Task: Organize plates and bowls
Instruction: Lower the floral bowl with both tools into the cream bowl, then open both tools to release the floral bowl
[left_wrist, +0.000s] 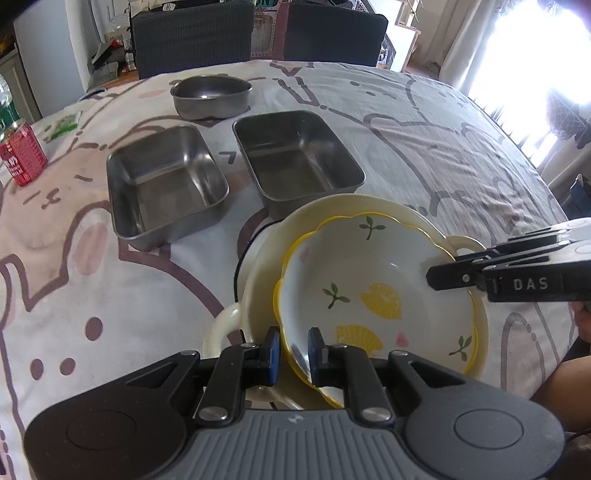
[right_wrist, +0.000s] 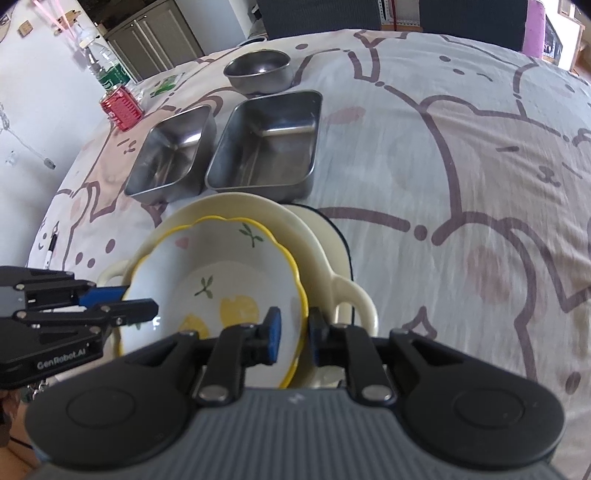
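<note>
Nearest the lens in the left wrist view, the left claw (left_wrist: 293, 345) straddles the near rim of the lemon bowl (left_wrist: 373, 291), one blue pad outside the scalloped yellow edge and one inside, pinching it. The right claw (right_wrist: 293, 332) does the same on the opposite rim in its own view, low centre of the frame, so both claws appear closed on the same bowl.

The lemon bowl sits inside the cream handled dish (left_wrist: 258, 266), lower right of the left view; whether it rests on the dish or is held slightly clear of it I cannot tell. Above them, mid-frame, two steel trays (left_wrist: 166, 184) stand side by side on the cloth-covered counter (left_wrist: 424, 147), with a round steel bowl (left_wrist: 210, 96) further up and a red can (left_wrist: 22, 155) at the left edge.

The step in hand looks like nesting the lemon bowl into the cream dish. The next move likely calls for settling it level, then releasing both rims evenly so it does not tip.
</note>
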